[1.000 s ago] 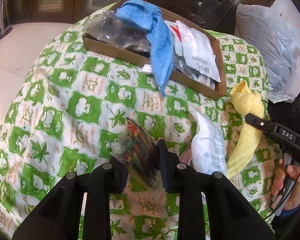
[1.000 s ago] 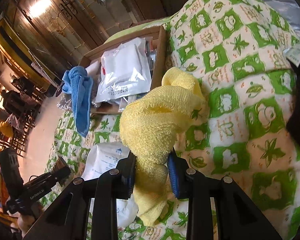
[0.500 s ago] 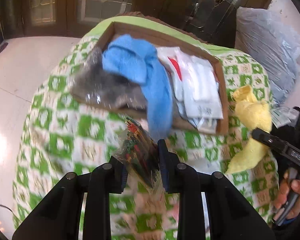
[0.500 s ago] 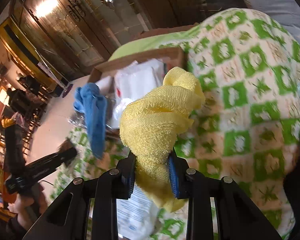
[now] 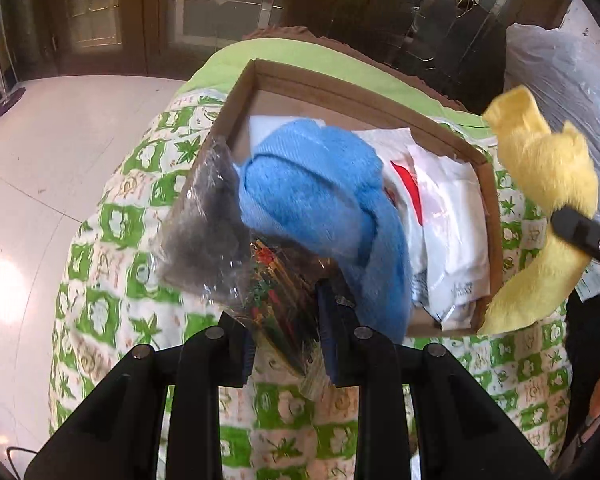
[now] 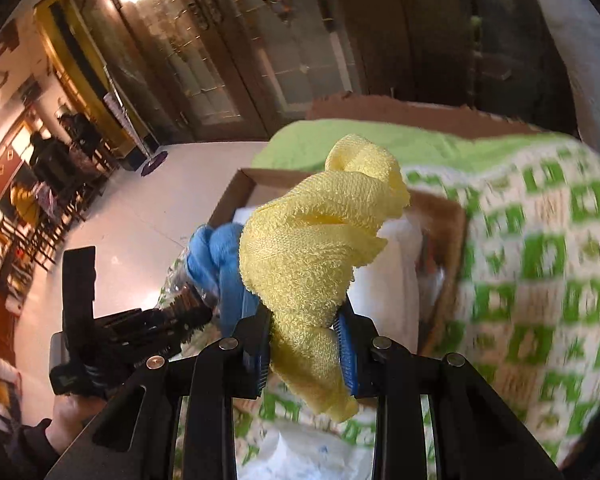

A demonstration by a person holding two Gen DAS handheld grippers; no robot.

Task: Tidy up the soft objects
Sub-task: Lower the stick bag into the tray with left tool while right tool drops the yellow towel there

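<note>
Yellow towel (image 6: 320, 248) is hanging pinched in our right gripper (image 6: 304, 354) above the cardboard box (image 5: 364, 96) while our left gripper (image 5: 286, 332) is clamping a crinkly packet (image 5: 276, 300) at the box's near edge, so both risk snagging the draped blue towel (image 5: 316, 204) and dragging it out.

Yellow terry-cloth towel (image 6: 316, 248): looped, rough, matt pile. Blue cloth towel (image 5: 320, 200): soft, matt, finely ribbed. Shallow brown cardboard box (image 5: 364, 100): matt, raw edges. Clear crinkled plastic bag (image 5: 204, 236): glossy. White plastic pouches (image 5: 448, 216): smooth, slight sheen. Green-and-white printed bed cover (image 5: 112, 216): matt woven cloth. Pale floor (image 5: 40, 152): polished, reflective.
</note>
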